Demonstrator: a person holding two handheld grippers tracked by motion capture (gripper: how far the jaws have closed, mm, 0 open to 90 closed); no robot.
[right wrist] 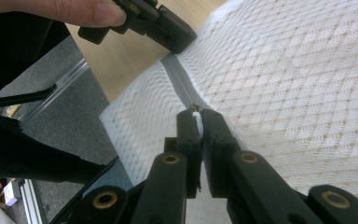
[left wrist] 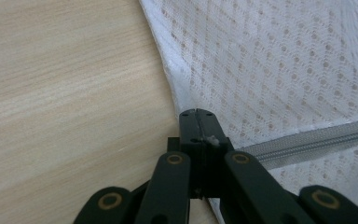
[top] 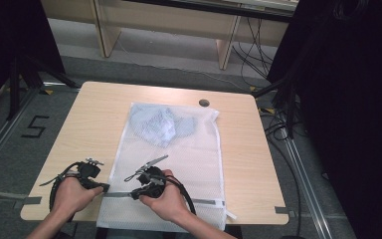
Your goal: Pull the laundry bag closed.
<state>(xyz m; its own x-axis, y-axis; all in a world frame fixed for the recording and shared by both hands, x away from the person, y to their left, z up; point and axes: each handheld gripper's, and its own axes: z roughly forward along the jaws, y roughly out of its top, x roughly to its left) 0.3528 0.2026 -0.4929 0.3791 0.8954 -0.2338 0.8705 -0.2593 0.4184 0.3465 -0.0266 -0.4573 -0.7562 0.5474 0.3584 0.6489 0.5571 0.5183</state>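
Plainly, the white mesh laundry bag [top: 171,164] is laid flat down the middle of the high view, on the wooden table [top: 94,119], with a pale blue garment [top: 161,124] seen through the mesh at its far end. A grey zipper [top: 204,201] is run across the bag's near end, low in the frame.

In the left gripper view, the left gripper [left wrist: 198,122] is seen with its jaws pressed together on the bag's edge, right where the zipper [left wrist: 307,140] ends; that corner is judged to be anchored so the mesh does not bunch. In the right gripper view, the right gripper [right wrist: 198,119] is pinched shut on the small zipper pull [right wrist: 196,108], apparently to be drawn along the track [right wrist: 179,84].

The bag's near hem is hung slightly past the table's bottom edge in the high view. Lower right of that frame, the zipper is left uncovered up to the bag's side seam, and bare table lies beyond it. The two grippers are held near each other, lower left of centre.
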